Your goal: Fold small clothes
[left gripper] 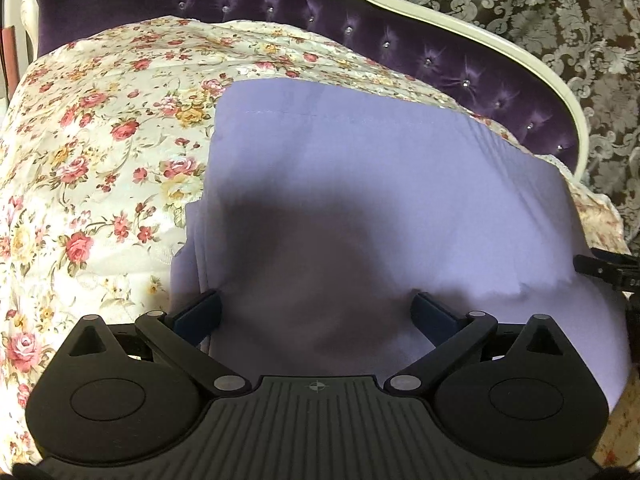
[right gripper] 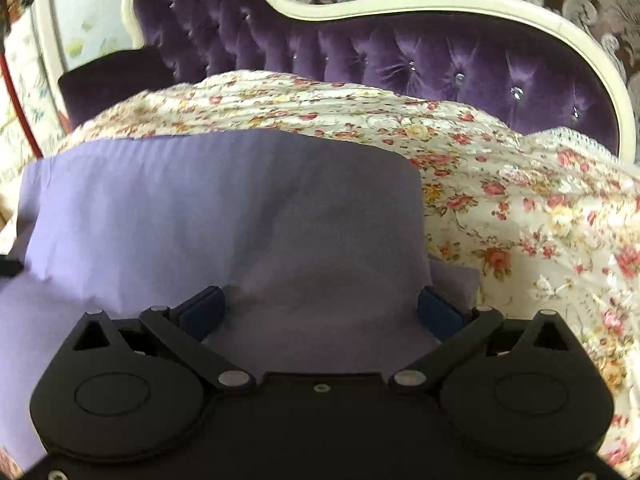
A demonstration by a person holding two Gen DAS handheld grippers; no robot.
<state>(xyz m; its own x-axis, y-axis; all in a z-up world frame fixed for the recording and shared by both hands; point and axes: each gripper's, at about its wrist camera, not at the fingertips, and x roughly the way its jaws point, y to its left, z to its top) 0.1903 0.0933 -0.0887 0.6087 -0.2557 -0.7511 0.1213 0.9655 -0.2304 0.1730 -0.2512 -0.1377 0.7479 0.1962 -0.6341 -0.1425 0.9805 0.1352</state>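
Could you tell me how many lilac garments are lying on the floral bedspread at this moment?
1. A single lilac garment lies on the floral bedspread, under both open grippers: the left gripper and the right gripper. Layered edges show at its left side, so folded parts may be hidden.

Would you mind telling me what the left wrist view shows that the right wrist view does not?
Only the left view shows the cloth's stitched hem, its layered left edge, and the right gripper at the frame's right edge. Only the right view shows a pale panel and a red strip at far left. Both show the lavender cloth on the floral bedspread, the purple headboard, and an open gripper over the cloth.
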